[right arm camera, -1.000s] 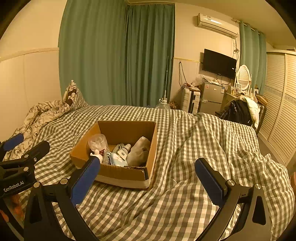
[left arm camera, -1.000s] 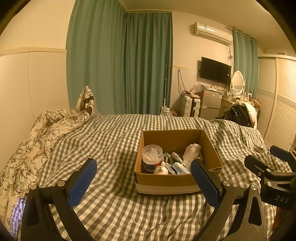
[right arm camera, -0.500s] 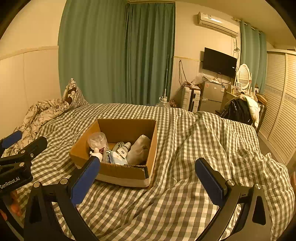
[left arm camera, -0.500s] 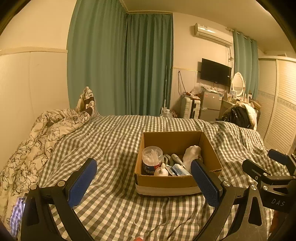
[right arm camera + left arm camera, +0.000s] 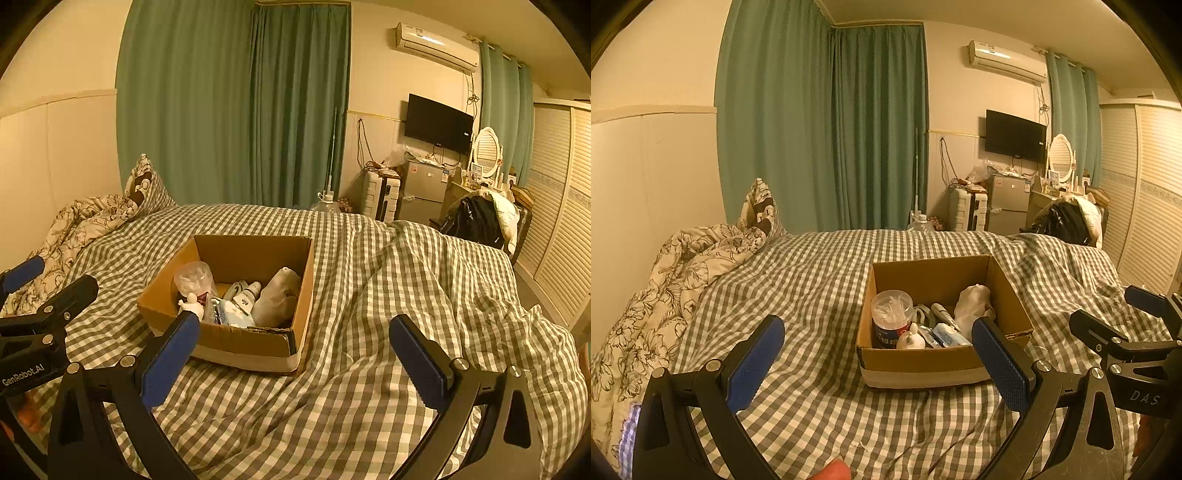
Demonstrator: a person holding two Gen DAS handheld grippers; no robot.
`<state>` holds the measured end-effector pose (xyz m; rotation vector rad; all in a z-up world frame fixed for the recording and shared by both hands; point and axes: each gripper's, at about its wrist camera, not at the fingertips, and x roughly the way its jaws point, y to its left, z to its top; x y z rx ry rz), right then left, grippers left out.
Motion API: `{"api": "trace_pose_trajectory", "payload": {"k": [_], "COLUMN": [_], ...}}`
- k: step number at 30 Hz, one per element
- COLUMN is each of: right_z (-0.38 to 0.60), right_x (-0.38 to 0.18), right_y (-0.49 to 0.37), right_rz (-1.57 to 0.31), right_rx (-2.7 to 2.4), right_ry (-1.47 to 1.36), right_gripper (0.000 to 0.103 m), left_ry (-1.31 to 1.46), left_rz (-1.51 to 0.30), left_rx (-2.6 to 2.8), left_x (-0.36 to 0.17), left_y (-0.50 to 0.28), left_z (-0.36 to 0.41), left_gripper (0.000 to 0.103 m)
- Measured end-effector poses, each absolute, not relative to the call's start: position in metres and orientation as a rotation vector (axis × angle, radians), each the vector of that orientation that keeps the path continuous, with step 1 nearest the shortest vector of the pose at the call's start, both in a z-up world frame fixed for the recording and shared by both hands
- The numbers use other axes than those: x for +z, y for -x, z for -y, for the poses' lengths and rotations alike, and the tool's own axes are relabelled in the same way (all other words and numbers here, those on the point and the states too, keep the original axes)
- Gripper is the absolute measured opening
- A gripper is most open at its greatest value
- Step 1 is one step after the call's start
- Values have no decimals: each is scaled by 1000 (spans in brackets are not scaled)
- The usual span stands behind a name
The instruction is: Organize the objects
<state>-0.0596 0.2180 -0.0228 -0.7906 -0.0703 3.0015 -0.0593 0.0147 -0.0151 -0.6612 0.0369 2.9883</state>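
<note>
An open cardboard box (image 5: 923,365) sits on the checked bed cover; it also shows in the right wrist view (image 5: 236,345). Inside are a clear tub of cotton swabs (image 5: 891,320), a small white figure (image 5: 911,340), a pale bundle (image 5: 973,306), a small bottle (image 5: 248,295) and flat packets (image 5: 948,334). My left gripper (image 5: 877,363) is open and empty, held in front of the box. My right gripper (image 5: 295,360) is open and empty, to the right of the box's near corner. Each gripper shows at the edge of the other's view.
A crumpled floral quilt (image 5: 665,280) lies along the wall at left. Green curtains (image 5: 827,125) hang behind the bed. A fridge (image 5: 1006,203), a suitcase (image 5: 967,210) and a cluttered chair (image 5: 1067,219) stand at the far right beside slatted wardrobe doors (image 5: 1145,206).
Both grippers have drifted slightly back and up from the box. Both stay open. Nothing in the box has moved.
</note>
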Motion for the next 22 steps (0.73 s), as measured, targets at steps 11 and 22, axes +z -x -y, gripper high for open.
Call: {"api": "trace_pose_trajectory", "payload": {"k": [11,22], "right_z": [-218,-219], "right_x": [-23,-24], "right_y": [60,59], "right_rz": [70,74], "right_rx": [3000,2999], "right_ry": [792,797], "right_gripper": [103,103], "left_ry": [656,657], "left_rz": [-34,-14], "left_rx": [2993,2994], "left_x": [-15,-16], "left_y": [59,59], "left_z": [-13,-9], "left_gripper": [103,103]}}
